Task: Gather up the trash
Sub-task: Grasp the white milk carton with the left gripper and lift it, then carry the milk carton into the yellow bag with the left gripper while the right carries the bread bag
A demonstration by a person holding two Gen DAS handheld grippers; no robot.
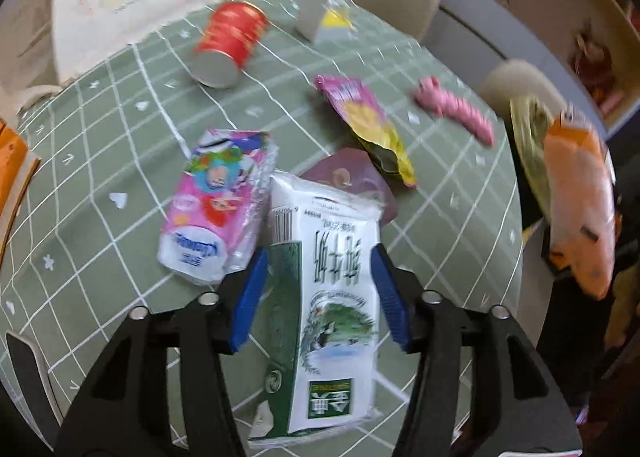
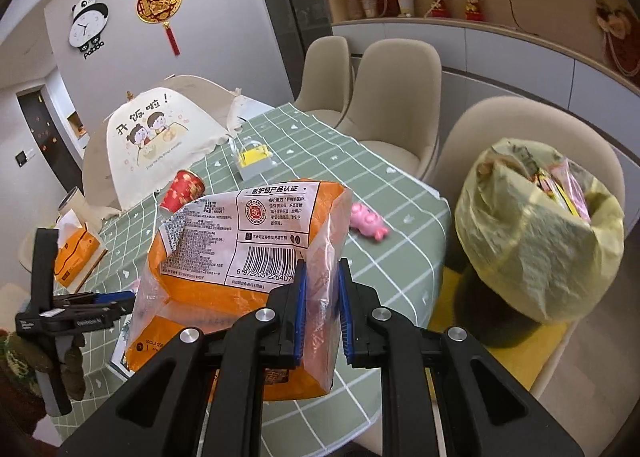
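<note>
My left gripper (image 1: 320,297) points down at a white and green milk carton (image 1: 332,257) lying on the green checked tablecloth (image 1: 100,161). Its blue pads stand on either side of the carton without visibly pressing it. My right gripper (image 2: 323,313) is shut on the clear edge of an orange plastic package (image 2: 240,241), held above the table's near corner. A stuffed yellow trash bag (image 2: 540,241) sits on a chair to its right. In the left wrist view, the package (image 1: 580,209) and the bag (image 1: 528,137) show blurred at the right edge.
On the cloth lie a pink tissue pack (image 1: 216,213), a purple and yellow snack wrapper (image 1: 368,125), a red can (image 1: 230,43) on its side, a pink pig toy (image 1: 452,107) and a grey box (image 1: 326,19). A fabric food cover (image 2: 152,137) and an orange tissue box (image 2: 76,253) stand farther back. Beige chairs (image 2: 392,97) line the far side.
</note>
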